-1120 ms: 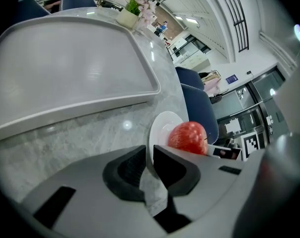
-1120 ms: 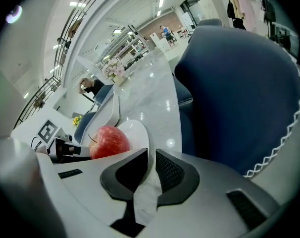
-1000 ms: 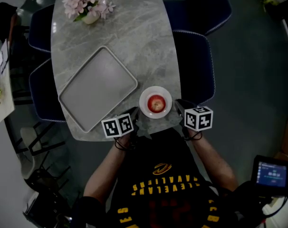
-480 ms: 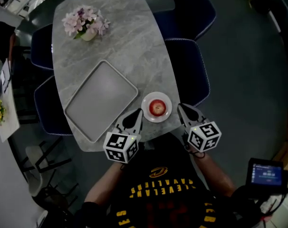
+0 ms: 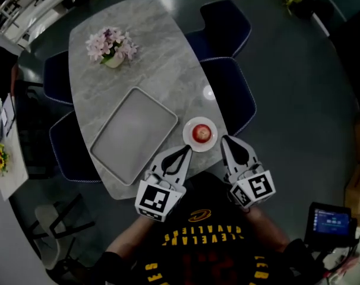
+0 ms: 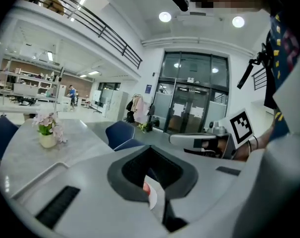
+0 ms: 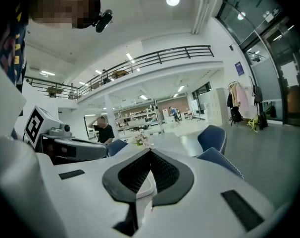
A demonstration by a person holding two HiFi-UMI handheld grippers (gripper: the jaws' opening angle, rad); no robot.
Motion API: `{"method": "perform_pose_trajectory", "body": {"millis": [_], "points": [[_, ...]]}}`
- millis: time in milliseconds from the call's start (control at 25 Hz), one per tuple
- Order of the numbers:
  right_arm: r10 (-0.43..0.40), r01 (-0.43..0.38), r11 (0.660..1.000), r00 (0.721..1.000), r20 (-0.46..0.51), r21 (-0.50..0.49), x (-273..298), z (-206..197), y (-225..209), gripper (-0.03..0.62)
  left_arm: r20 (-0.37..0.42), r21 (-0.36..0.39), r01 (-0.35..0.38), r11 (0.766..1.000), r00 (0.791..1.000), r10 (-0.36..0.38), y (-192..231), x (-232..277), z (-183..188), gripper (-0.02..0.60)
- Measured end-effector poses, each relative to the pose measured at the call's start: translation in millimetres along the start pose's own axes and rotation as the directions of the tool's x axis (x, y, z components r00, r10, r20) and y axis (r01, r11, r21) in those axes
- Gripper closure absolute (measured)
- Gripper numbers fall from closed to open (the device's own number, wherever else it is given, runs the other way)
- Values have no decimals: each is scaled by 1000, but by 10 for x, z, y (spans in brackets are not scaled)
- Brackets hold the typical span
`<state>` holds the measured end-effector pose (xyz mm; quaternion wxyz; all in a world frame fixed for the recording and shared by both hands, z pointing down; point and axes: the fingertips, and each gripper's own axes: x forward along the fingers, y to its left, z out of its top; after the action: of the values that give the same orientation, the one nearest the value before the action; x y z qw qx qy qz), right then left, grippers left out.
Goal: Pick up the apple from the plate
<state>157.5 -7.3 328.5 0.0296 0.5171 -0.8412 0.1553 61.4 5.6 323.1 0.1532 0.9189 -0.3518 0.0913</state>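
A grey rectangular tray (image 5: 132,134) lies skewed on the marbled tabletop (image 5: 162,58), near its left edge. A small pot of pink flowers (image 5: 111,46) stands toward the far end (well apart from the tray). Dark blue chairs (image 5: 230,94) line both long edges.

Left tongs (image 5: 183,149), right tongs (image 5: 226,139): jaws together.

Only readable print: yellow "CLEVELAND CAVALIERS", upside down in the head view, on the person's black jersey (image 5: 211,242), just behind the left gripper (image 5: 185,149) and the right gripper (image 5: 226,139). The larger yellow letters nearer the frame's bottom edge are cut off. White marker cubes (image 5: 154,200) on both grippers carry black square patterns, no characters. Small dark handheld screen (image 5: 330,221), well right of the right gripper: illegible. Blue wall sign (image 6: 148,89) ahead of the left gripper: too small to read.
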Motion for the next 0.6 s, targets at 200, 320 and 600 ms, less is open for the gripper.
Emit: {"method": "perform_pose_trajectory", "body": {"millis": [200,320,600], "points": [[-47,47,999,998,33,-24,-262,72,231,588,35,39,71,997,997,-73,-202,-241,80,581],[-77,83,994,994,74,-72,-412,203,391,588,60,59,83,995,994,-86,-261,-443,177,581],[-102,125,980,984,147,-156,-650,313,923,588,147,104,61,993,986,-76,-281,-993,299,581]]}}
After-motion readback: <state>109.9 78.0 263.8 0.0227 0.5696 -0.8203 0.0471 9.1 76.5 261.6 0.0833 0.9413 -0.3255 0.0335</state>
